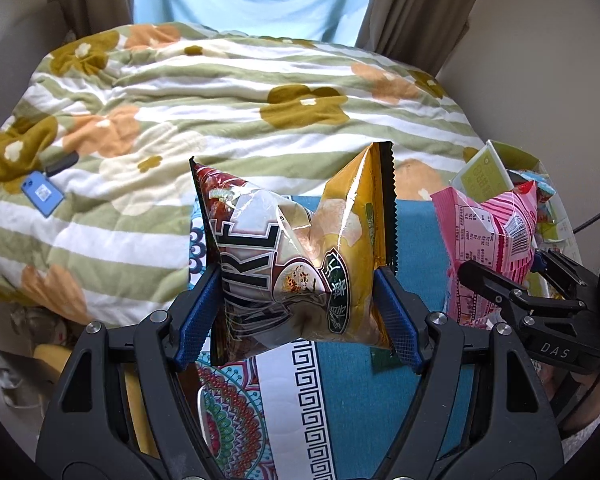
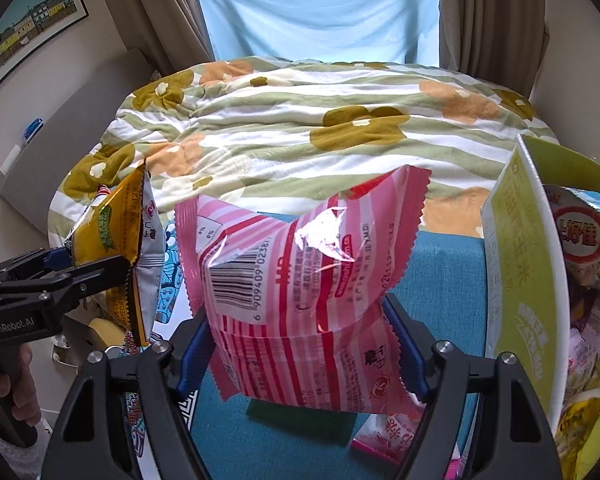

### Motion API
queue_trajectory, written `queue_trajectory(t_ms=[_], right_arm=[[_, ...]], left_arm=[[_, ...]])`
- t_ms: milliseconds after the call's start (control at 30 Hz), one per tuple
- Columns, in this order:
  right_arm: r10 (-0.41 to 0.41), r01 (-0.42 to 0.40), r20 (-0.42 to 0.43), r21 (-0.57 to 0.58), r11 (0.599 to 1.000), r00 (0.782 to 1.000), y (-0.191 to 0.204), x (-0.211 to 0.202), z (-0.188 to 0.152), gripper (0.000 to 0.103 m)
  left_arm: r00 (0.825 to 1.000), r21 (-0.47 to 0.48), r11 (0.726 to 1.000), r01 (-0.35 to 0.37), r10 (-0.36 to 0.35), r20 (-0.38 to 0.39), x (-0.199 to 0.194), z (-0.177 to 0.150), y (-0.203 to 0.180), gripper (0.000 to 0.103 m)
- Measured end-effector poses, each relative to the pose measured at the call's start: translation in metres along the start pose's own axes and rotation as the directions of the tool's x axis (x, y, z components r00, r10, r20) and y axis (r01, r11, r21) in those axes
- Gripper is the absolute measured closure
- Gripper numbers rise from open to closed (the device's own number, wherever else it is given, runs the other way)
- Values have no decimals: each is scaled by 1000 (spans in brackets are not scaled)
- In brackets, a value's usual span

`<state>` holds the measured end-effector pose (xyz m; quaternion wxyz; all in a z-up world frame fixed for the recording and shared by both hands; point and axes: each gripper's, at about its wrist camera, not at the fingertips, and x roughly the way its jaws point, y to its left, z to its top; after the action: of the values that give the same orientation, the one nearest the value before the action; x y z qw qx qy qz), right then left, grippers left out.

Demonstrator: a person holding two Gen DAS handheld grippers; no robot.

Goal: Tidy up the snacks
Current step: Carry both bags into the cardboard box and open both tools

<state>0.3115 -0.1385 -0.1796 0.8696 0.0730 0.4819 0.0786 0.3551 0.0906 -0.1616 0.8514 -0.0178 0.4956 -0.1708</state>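
A crinkled brown-and-gold chip bag (image 1: 292, 256) hangs above the teal cloth (image 1: 420, 232), and my left gripper (image 1: 304, 276) is shut on its lower half, blue pads pressing both sides. My right gripper (image 2: 296, 316) is shut on a pink striped snack bag (image 2: 300, 264) with its barcode facing the camera, also held off the cloth. In the left wrist view the pink bag (image 1: 488, 232) and right gripper (image 1: 512, 280) sit at the right. In the right wrist view the gold bag (image 2: 128, 232) and left gripper (image 2: 96, 264) are at the left.
A green-and-white box (image 2: 528, 280) stuffed with several snack packets stands at the right edge. Another pink packet (image 2: 384, 436) lies on the teal cloth below the held bag. Beyond is a bed with a floral striped quilt (image 1: 220, 100) and a blue phone (image 1: 42, 194) on it.
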Motion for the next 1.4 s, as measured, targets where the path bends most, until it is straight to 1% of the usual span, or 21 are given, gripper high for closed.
queue_trajectory(t_ms=[133, 300, 500, 567, 633, 700, 733, 800, 900, 1033, 1200, 1267, 1333, 1367, 1400], right_arm=[[-12, 12, 48, 11, 1000, 999, 10, -31, -1, 30], [-28, 22, 94, 69, 997, 995, 8, -71, -6, 30], [-73, 57, 141, 118, 991, 987, -21, -116, -16, 30], [-89, 69, 159, 130, 989, 983, -37, -132, -22, 30], [-110, 86, 179, 138, 987, 978, -57, -150, -26, 30], [-160, 136, 188, 132, 982, 969, -78, -165, -29, 30], [-176, 152, 196, 131, 980, 965, -90, -173, -31, 30], [-185, 157, 208, 143, 977, 960, -115, -188, -34, 30], [-232, 199, 213, 164, 966, 949, -152, -205, -41, 30], [-238, 198, 212, 192, 961, 948, -198, -220, -49, 30], [-253, 217, 191, 195, 957, 948, -243, -227, -53, 30], [-243, 208, 177, 195, 958, 954, -259, -228, -53, 30], [-225, 191, 181, 187, 964, 957, -271, -229, -54, 30], [-212, 179, 185, 184, 967, 960, -277, -230, -54, 30], [-209, 176, 184, 183, 967, 960, -282, -230, -55, 30]], left_arm=[[999, 41, 999, 4, -6, 35, -26, 5, -12, 30], [995, 110, 993, 39, -49, 83, -51, 15, -48, 30], [985, 163, 982, 97, -118, 127, -68, 20, -115, 30], [980, 177, 978, 111, -137, 142, -71, 19, -143, 30], [977, 178, 974, 138, -163, 140, -71, 19, -172, 30], [974, 195, 968, 158, -186, 133, -68, 18, -204, 30], [974, 210, 965, 155, -185, 129, -65, 18, -222, 30], [976, 234, 960, 153, -184, 118, -59, 17, -255, 30], [975, 247, 954, 171, -199, 94, -46, 12, -299, 30], [982, 235, 956, 177, -189, 28, -19, 3, -348, 29], [988, 192, 970, 152, -147, -41, 19, -6, -389, 29], [990, 189, 972, 140, -132, -57, 32, -9, -402, 29], [990, 192, 973, 130, -118, -73, 42, -13, -415, 29], [991, 195, 973, 125, -111, -80, 47, -15, -420, 27], [991, 202, 972, 119, -104, -85, 50, -17, -424, 24]])
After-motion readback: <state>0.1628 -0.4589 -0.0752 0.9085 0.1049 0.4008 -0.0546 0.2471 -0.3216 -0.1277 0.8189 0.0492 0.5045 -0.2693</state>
